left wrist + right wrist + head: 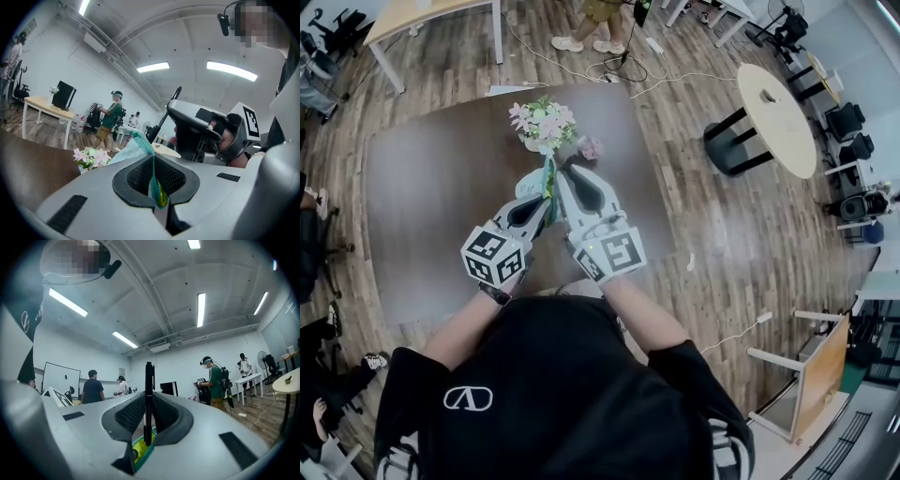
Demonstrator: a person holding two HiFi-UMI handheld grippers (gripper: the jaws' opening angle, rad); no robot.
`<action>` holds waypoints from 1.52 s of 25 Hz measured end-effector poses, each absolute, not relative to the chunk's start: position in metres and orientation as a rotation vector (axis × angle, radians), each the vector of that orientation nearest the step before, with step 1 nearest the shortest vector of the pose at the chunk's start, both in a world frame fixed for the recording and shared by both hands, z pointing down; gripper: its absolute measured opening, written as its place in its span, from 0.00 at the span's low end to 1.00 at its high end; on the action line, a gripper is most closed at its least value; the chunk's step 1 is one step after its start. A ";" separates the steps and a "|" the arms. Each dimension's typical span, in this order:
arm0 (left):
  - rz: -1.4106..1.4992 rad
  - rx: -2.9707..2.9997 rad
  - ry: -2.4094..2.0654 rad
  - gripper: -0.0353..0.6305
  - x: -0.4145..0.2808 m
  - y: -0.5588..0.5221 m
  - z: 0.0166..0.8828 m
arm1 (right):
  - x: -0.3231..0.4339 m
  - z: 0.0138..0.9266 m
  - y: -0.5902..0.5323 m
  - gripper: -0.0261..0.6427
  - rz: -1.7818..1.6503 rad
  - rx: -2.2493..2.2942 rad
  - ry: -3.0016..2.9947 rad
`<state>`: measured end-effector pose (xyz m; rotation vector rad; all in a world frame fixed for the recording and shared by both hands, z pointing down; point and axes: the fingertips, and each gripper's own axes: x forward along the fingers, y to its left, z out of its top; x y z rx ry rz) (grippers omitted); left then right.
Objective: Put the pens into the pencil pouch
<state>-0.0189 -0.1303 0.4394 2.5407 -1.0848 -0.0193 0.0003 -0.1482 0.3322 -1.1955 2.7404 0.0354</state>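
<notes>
Left gripper (546, 199) clenched on pouch (138, 144) rim, mouth held open | right gripper (565, 180) clamps black pen (148, 399), lower end at pouch mouth, not yet dropped in | flowers (542, 124) beyond on table (431, 197) | no other pens in sight

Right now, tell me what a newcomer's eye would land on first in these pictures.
Two grippers meet over the middle of the brown table. The left gripper's jaws pinch the teal zipper edge of the pencil pouch, and the right gripper's jaws hold a black pen with its lower end at the pouch's open mouth. Just behind them stands a bunch of pale pink flowers.
</notes>
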 end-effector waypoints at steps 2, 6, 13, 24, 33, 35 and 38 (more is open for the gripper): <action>-0.038 2.562 -1.079 0.07 -0.017 -0.130 0.431 | -0.001 0.338 -0.152 0.11 0.015 -1.208 2.752; -0.075 2.616 -1.072 0.07 -0.013 -0.126 0.415 | -0.002 0.353 -0.155 0.11 -0.068 -1.209 2.786; -0.088 2.608 -1.085 0.07 -0.019 -0.129 0.417 | -0.016 0.373 -0.148 0.28 -0.250 -1.073 2.915; -0.166 2.552 -1.125 0.07 -0.032 -0.133 0.416 | -0.024 0.364 -0.133 0.29 -0.149 -1.027 3.004; -0.221 2.443 -1.103 0.07 -0.040 -0.136 0.439 | -0.038 0.398 -0.139 0.29 -0.371 -0.959 3.231; -0.220 2.448 -1.113 0.07 -0.040 -0.134 0.436 | -0.031 0.390 -0.139 0.29 -0.381 -0.974 3.193; -0.212 2.445 -1.142 0.07 -0.044 -0.131 0.434 | -0.016 0.378 -0.150 0.29 -0.369 -1.056 3.124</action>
